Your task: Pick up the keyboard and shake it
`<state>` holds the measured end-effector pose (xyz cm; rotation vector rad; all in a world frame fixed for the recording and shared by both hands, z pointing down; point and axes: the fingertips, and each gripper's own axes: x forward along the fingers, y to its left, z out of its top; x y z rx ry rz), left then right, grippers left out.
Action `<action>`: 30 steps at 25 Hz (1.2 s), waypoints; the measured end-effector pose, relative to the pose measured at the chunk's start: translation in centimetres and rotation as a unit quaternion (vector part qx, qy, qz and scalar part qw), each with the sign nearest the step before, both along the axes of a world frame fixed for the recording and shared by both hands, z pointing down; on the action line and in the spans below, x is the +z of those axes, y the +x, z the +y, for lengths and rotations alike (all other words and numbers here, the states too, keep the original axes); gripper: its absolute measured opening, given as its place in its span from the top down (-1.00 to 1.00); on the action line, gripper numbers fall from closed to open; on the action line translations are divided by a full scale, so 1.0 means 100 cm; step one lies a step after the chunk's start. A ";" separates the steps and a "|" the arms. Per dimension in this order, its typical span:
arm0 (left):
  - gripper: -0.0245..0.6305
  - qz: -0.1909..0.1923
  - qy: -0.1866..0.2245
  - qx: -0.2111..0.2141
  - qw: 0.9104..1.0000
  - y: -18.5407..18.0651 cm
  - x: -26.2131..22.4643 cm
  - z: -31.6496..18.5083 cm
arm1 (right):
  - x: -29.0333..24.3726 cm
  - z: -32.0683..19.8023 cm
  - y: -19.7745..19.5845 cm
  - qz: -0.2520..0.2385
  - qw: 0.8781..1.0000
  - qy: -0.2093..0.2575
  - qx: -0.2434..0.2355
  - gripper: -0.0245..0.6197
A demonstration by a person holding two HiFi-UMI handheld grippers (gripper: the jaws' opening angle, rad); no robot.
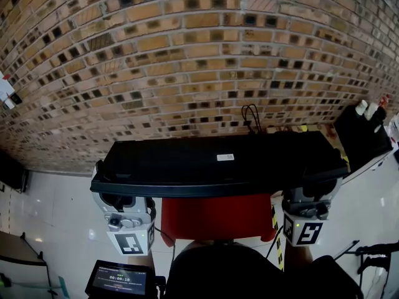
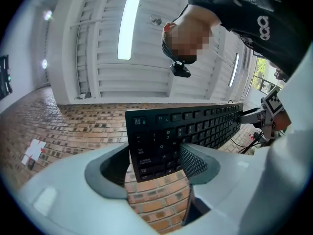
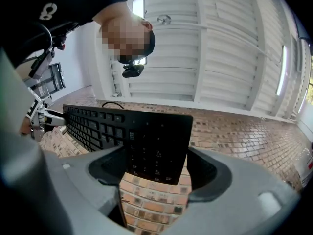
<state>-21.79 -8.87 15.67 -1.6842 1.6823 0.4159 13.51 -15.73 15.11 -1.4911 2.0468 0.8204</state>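
Up in front of the brick wall (image 1: 187, 42), the keyboard (image 1: 218, 164) is hanging in the air. The left claw (image 1: 118, 198) is clamping its left end and the right claw (image 1: 310, 197) its right. The lifting looks done to me, and the shaking is what remains.

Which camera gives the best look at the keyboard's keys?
The left gripper view: the keyboard faces it keys-first, rows clear and some legends visible. The right gripper view also shows keys, but darker. The head view shows only its black underside and a small white label.
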 end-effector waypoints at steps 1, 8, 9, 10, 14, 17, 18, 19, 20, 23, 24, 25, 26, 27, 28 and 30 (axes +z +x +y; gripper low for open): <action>-0.06 0.001 -0.004 0.000 1.000 -0.001 0.001 -0.001 | 0.000 -0.002 -0.002 0.002 1.000 -0.003 -0.003 -0.17; -0.06 0.011 -0.104 0.001 0.994 -0.010 0.037 -0.031 | 0.042 -0.038 -0.012 0.031 0.995 -0.097 -0.014 -0.17; -0.06 0.012 -0.122 0.000 0.992 -0.011 0.046 -0.036 | 0.051 -0.043 -0.013 0.034 0.993 -0.114 -0.016 -0.17; -0.06 0.013 -0.138 0.003 0.990 -0.011 0.053 -0.041 | 0.060 -0.048 -0.014 0.037 0.990 -0.133 -0.018 -0.17; -0.06 0.022 -0.166 0.022 0.986 -0.005 0.067 -0.051 | 0.088 -0.058 -0.014 0.051 0.984 -0.172 -0.020 -0.17; -0.06 0.024 -0.174 0.028 0.984 -0.003 0.074 -0.052 | 0.098 -0.061 -0.014 0.052 0.981 -0.187 -0.019 -0.17; -0.06 0.024 -0.178 0.027 0.983 -0.002 0.077 -0.053 | 0.101 -0.061 -0.013 0.054 0.979 -0.194 -0.018 -0.17; -0.06 0.024 -0.182 0.026 0.983 -0.002 0.079 -0.053 | 0.105 -0.062 -0.013 0.056 0.978 -0.200 -0.017 -0.17; -0.06 0.024 -0.187 0.024 0.982 -0.003 0.082 -0.054 | 0.107 -0.063 -0.012 0.058 0.977 -0.204 -0.017 -0.17; -0.06 0.027 -0.212 0.011 0.977 -0.007 0.098 -0.055 | 0.116 -0.063 -0.012 0.061 0.975 -0.214 -0.019 -0.17; -0.06 0.029 -0.218 0.010 0.975 -0.008 0.103 -0.055 | 0.119 -0.064 -0.012 0.060 0.974 -0.217 -0.020 -0.17; -0.06 0.031 -0.224 0.010 0.974 -0.008 0.106 -0.055 | 0.122 -0.064 -0.013 0.060 0.973 -0.221 -0.021 -0.17; -0.06 0.033 -0.229 0.010 0.973 -0.008 0.110 -0.056 | 0.125 -0.065 -0.013 0.061 0.972 -0.226 -0.022 -0.17; -0.06 0.034 -0.234 0.010 0.972 -0.008 0.113 -0.056 | 0.129 -0.066 -0.013 0.063 0.971 -0.232 -0.022 -0.17; -0.06 0.035 -0.238 0.010 0.971 -0.007 0.117 -0.056 | 0.133 -0.066 -0.013 0.066 0.969 -0.237 -0.021 -0.17; -0.06 0.037 -0.248 0.011 0.968 -0.007 0.127 -0.056 | 0.141 -0.067 -0.012 0.069 0.966 -0.246 -0.021 -0.17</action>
